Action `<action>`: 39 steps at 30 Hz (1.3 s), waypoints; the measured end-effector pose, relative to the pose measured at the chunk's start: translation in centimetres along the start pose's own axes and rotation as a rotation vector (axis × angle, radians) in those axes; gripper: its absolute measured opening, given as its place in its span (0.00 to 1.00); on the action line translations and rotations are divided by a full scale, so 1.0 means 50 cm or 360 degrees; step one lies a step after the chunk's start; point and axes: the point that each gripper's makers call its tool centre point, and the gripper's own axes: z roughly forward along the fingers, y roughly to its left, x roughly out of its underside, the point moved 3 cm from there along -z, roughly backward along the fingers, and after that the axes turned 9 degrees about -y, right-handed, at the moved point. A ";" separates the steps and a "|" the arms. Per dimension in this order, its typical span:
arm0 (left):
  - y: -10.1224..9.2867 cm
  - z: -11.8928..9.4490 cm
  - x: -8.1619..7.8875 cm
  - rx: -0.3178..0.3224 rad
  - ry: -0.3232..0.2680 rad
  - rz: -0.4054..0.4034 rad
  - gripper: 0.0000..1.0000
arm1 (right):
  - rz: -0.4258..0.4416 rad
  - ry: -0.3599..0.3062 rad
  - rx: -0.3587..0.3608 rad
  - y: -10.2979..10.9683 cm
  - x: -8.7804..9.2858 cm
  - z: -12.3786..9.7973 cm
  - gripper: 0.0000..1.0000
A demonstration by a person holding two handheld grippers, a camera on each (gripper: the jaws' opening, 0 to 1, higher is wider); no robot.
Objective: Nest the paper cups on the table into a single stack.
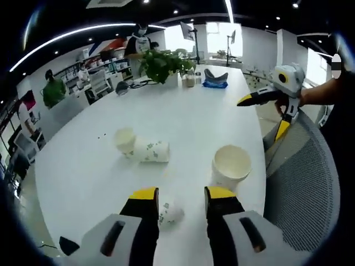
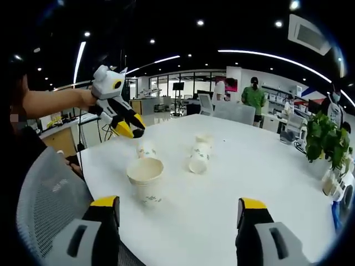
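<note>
Paper cups with green print stand on the white table [image 1: 188, 119]. An upright cup [image 1: 231, 164] is just ahead of my left gripper's right jaw. Another cup [image 1: 142, 147] lies on its side further left. A third cup [image 1: 169, 213] sits low between the jaws of my left gripper [image 1: 182, 194], which is open. My right gripper [image 1: 265, 113] hangs open over the table's right edge. In the right gripper view, my right gripper [image 2: 178, 203] is open wide before the upright cup [image 2: 146, 178]. The left gripper [image 2: 132, 127] hovers over the third cup [image 2: 146, 148]; the lying cup [image 2: 198, 154] is beyond.
A grey mesh chair [image 1: 302, 183] stands at the table's near edge beside the upright cup. A potted plant [image 1: 162, 64] and small items [image 1: 215, 78] stand at the far end. People [image 1: 54, 88] stand behind the table. A person's arm [image 2: 50, 102] holds the left gripper.
</note>
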 end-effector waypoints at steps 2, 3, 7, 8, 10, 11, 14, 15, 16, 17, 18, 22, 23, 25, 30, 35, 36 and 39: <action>0.023 -0.002 0.014 -0.0042 0.0003 -0.0037 0.31 | 0.0001 -0.0001 -0.0003 0.000 0.000 0.000 0.89; 0.030 -0.003 0.019 -0.0049 0.0006 -0.0048 0.31 | 0.0000 0.0001 -0.0003 0.000 0.001 0.000 0.89; 0.066 -0.002 0.048 -0.0066 0.0030 -0.0126 0.32 | -0.0001 0.0007 0.0000 -0.001 0.002 0.000 0.88; 0.075 -0.001 0.054 -0.0077 0.0029 -0.0141 0.31 | -0.0003 0.0010 -0.0001 -0.001 0.003 0.000 0.88; 0.092 0.000 0.069 -0.0092 0.0057 -0.0167 0.31 | -0.0004 0.0009 -0.0006 0.000 0.003 0.000 0.88; 0.103 0.000 0.077 -0.0099 0.0072 -0.0173 0.31 | -0.0006 0.0012 -0.0005 -0.001 0.004 0.000 0.88; 0.118 0.003 0.093 -0.0102 0.0085 -0.0246 0.30 | -0.0004 0.0012 -0.0004 0.000 0.003 0.001 0.88; 0.112 0.004 0.093 -0.0090 0.0087 -0.0304 0.29 | -0.0004 0.0012 -0.0003 0.000 0.003 0.001 0.88; 0.115 0.004 0.097 -0.0092 0.0101 -0.0327 0.28 | -0.0005 0.0014 -0.0003 0.000 0.004 0.001 0.88; 0.108 0.006 0.092 -0.0101 0.0104 -0.0315 0.28 | -0.0005 0.0014 -0.0002 -0.001 0.004 0.000 0.88; 0.105 0.008 0.093 -0.0099 0.0109 -0.0317 0.28 | -0.0005 0.0014 -0.0001 -0.001 0.004 0.001 0.88; 0.113 0.017 0.112 -0.0084 0.0123 -0.0398 0.27 | -0.0004 0.0018 0.0001 -0.002 0.006 0.001 0.88; 0.112 0.019 0.115 -0.0086 0.0118 -0.0437 0.26 | -0.0006 0.0017 0.0001 -0.002 0.006 0.001 0.88; 0.120 0.023 0.127 -0.0077 0.0132 -0.0450 0.24 | -0.0005 0.0020 0.0001 -0.002 0.007 0.001 0.88; 0.128 0.035 0.146 -0.0025 0.0127 -0.0520 0.22 | -0.0004 0.0023 0.0005 -0.003 0.006 0.001 0.88; 0.125 0.037 0.151 -0.0005 0.0059 -0.0672 0.17 | -0.0006 0.0027 0.0007 -0.003 0.007 0.001 0.88; 0.125 0.037 0.149 0.0005 0.0037 -0.0708 0.17 | -0.0007 0.0030 0.0006 -0.002 0.008 0.001 0.88; 0.132 0.036 0.153 0.0027 0.0021 -0.0737 0.13 | -0.0016 0.0038 0.0002 0.000 0.008 0.001 0.87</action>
